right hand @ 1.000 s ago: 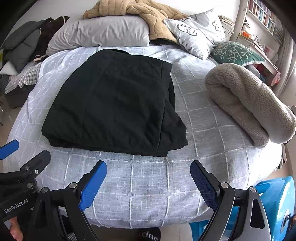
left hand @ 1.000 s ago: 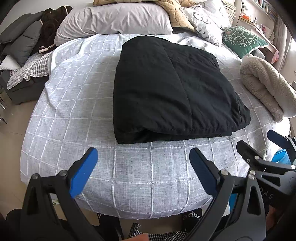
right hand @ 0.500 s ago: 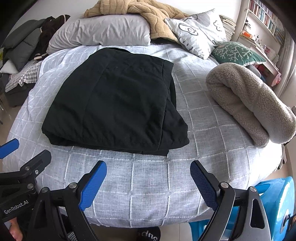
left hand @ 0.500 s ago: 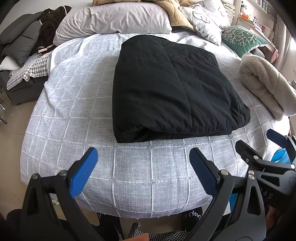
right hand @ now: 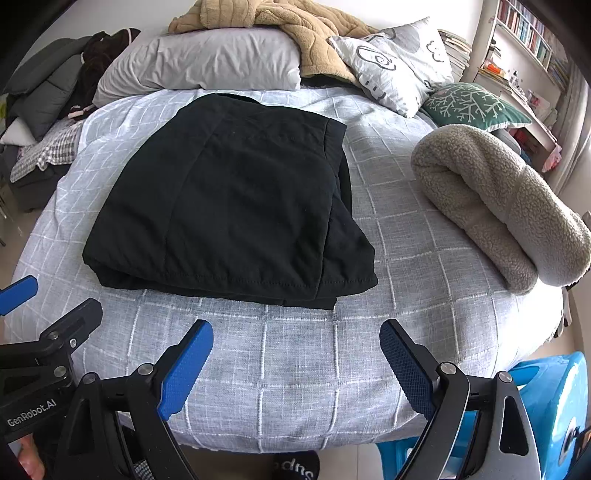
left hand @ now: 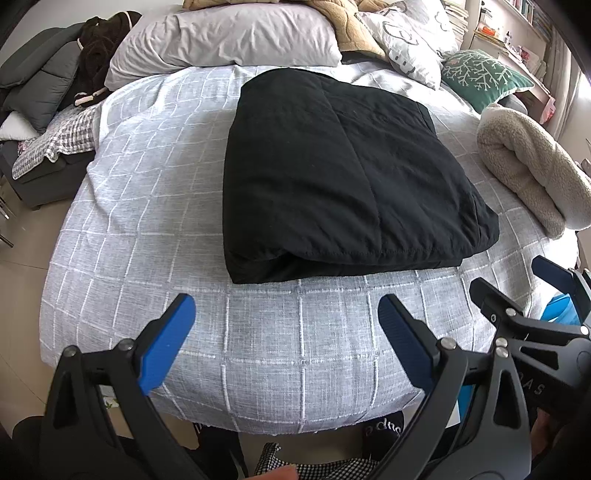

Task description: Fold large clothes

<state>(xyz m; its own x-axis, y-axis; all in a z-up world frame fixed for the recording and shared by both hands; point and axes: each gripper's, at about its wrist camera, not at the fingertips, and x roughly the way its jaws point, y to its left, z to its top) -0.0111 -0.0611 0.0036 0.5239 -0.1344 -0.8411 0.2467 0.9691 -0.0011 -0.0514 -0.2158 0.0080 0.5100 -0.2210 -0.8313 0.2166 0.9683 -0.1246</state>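
A black garment (left hand: 340, 173) (right hand: 229, 199) lies folded into a thick rectangle on the grey checked bedspread (left hand: 155, 229) (right hand: 399, 236). Its hemmed edge faces me. My left gripper (left hand: 286, 306) hovers open over the bed's near edge, short of the garment, with nothing between its blue pads. My right gripper (right hand: 295, 332) is open too, just in front of the garment's near right corner. Each view shows the other gripper at its side, with the right gripper (left hand: 546, 295) and the left gripper (right hand: 40, 310) near the frame edges.
A rolled beige fleece blanket (right hand: 498, 206) lies on the bed's right side. Pillows (right hand: 207, 62) and a tan blanket (right hand: 295, 22) are piled at the head. A blue stool (right hand: 546, 398) stands at the right front. Dark clothes (left hand: 48, 81) heap on a seat at the left.
Both grippers have drifted slightly toward the bed; the garment sits a little lower in both views. Nothing was grasped or released.
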